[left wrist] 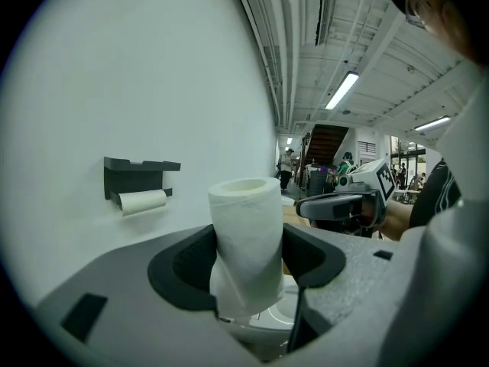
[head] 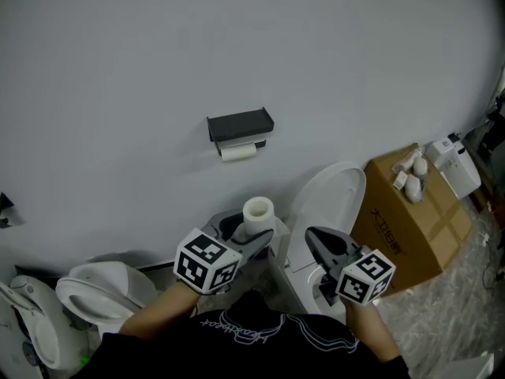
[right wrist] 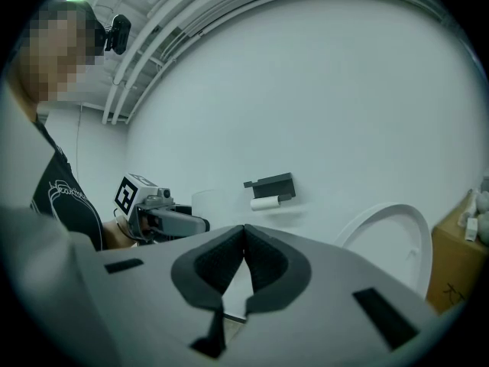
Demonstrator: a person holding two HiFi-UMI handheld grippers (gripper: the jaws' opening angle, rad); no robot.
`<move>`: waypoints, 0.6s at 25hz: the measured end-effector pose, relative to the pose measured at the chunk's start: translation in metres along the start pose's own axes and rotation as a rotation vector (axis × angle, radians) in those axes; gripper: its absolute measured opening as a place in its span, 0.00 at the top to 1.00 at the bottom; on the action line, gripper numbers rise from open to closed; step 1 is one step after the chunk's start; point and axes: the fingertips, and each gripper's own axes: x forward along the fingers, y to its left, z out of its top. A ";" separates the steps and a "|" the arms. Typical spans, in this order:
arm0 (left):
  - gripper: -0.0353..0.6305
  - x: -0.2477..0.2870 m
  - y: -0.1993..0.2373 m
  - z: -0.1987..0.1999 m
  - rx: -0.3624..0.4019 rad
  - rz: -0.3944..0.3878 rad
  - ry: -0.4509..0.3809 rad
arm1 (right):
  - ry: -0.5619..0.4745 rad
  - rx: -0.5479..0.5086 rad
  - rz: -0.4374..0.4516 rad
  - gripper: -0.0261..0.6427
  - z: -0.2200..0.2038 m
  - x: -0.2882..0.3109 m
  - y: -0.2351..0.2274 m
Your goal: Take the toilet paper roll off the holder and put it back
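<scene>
My left gripper (head: 251,232) is shut on a white toilet paper roll (head: 258,213), which stands upright between the dark pads (left wrist: 183,270) and is squeezed in at its waist (left wrist: 246,243). On the wall above hangs a black holder (head: 240,125) with a small white roll (head: 237,152) under its shelf; it also shows in the left gripper view (left wrist: 137,173). The held roll is well below and in front of that holder. My right gripper (head: 316,239) is shut with nothing in it, its pads meeting at the tips (right wrist: 244,235), level with the left gripper (right wrist: 172,222).
A white toilet with its lid (head: 327,204) raised stands just right of the grippers. A cardboard box (head: 410,227) with small things on top sits farther right. Another white toilet (head: 102,290) is at the lower left. The wall (head: 158,54) is plain.
</scene>
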 end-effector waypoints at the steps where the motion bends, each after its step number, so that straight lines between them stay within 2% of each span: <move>1: 0.55 0.001 0.000 0.000 -0.001 0.000 0.001 | -0.002 0.001 0.001 0.96 0.000 0.000 0.000; 7: 0.55 0.004 0.002 0.004 -0.007 0.002 -0.006 | -0.001 0.004 0.001 0.96 0.001 0.000 -0.005; 15: 0.55 0.006 0.015 0.030 0.009 0.014 -0.031 | -0.016 -0.004 0.022 0.96 0.012 0.012 -0.011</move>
